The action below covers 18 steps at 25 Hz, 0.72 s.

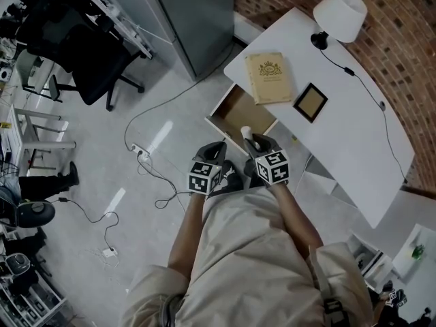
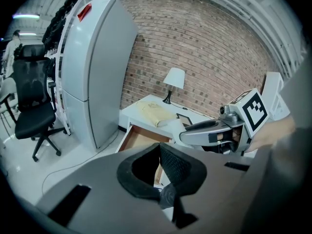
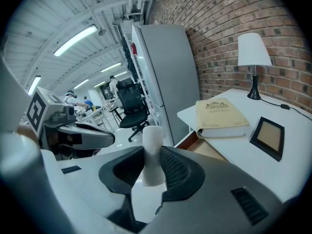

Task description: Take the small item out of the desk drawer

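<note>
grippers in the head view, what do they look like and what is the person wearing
The left gripper and right gripper match. Both have smooth grey bodies and black jaws with a dotted grip texture. Each carries a white cube printed with black square markers. No cables show on them. The person wears light beige clothing with what look like short sleeves.

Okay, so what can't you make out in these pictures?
Drawer interior: head view, near end behind the right tongs; left gripper view, mostly behind the left tongs.
Book title: too small, every view.
White cylinder: right gripper view, sides covered by the right tongs.
</note>
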Each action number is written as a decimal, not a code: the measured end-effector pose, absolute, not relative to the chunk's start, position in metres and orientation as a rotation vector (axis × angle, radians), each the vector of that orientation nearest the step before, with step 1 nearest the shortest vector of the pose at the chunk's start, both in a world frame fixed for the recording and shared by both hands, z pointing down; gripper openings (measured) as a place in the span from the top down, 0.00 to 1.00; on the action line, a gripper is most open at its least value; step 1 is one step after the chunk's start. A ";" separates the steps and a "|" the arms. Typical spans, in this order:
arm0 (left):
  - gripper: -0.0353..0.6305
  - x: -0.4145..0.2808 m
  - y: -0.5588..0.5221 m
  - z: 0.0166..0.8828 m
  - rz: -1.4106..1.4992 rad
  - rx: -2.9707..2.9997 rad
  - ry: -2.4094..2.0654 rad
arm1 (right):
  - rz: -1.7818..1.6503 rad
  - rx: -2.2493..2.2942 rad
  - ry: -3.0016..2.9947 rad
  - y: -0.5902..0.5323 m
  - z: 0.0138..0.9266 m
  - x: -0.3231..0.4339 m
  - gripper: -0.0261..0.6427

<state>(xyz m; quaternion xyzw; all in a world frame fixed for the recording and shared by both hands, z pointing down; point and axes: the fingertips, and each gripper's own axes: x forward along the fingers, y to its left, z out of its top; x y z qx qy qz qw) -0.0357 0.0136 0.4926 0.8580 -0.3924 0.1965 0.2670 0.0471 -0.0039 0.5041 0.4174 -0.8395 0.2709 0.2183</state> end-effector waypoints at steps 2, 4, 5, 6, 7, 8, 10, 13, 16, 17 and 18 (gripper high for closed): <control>0.92 -0.035 0.014 0.492 0.532 2.316 -1.060 | 0.753 1.159 -2.323 -0.004 0.504 0.048 0.76; 0.92 -0.035 0.014 0.492 0.530 2.316 -1.064 | 0.754 1.156 -2.323 -0.003 0.505 0.049 0.76; 0.92 -0.035 0.014 0.492 0.528 2.316 -1.066 | 0.753 1.153 -2.324 -0.003 0.506 0.048 0.76; 0.92 -0.034 0.014 0.492 0.528 2.318 -1.067 | 0.752 1.151 -2.325 -0.003 0.506 0.048 0.76; 0.92 -0.033 0.014 0.491 0.528 2.319 -1.067 | 0.751 1.149 -2.326 -0.002 0.506 0.049 0.76; 0.92 -0.033 0.015 0.491 0.528 2.320 -1.067 | 0.751 1.149 -2.327 -0.002 0.506 0.049 0.76; 0.92 -0.033 0.017 0.491 0.529 2.321 -1.067 | 0.750 1.147 -2.329 -0.001 0.506 0.048 0.76; 0.92 -0.034 0.017 0.491 0.530 2.319 -1.067 | 0.747 1.140 -2.333 -0.001 0.505 0.045 0.76; 0.92 -0.034 0.018 0.491 0.528 2.316 -1.066 | 0.746 1.134 -2.333 -0.001 0.506 0.044 0.76; 0.92 -0.033 0.018 0.491 0.529 2.315 -1.065 | 0.743 1.132 -2.332 -0.001 0.507 0.044 0.76; 0.92 -0.033 0.019 0.492 0.531 2.315 -1.064 | 0.739 1.131 -2.331 0.000 0.507 0.044 0.76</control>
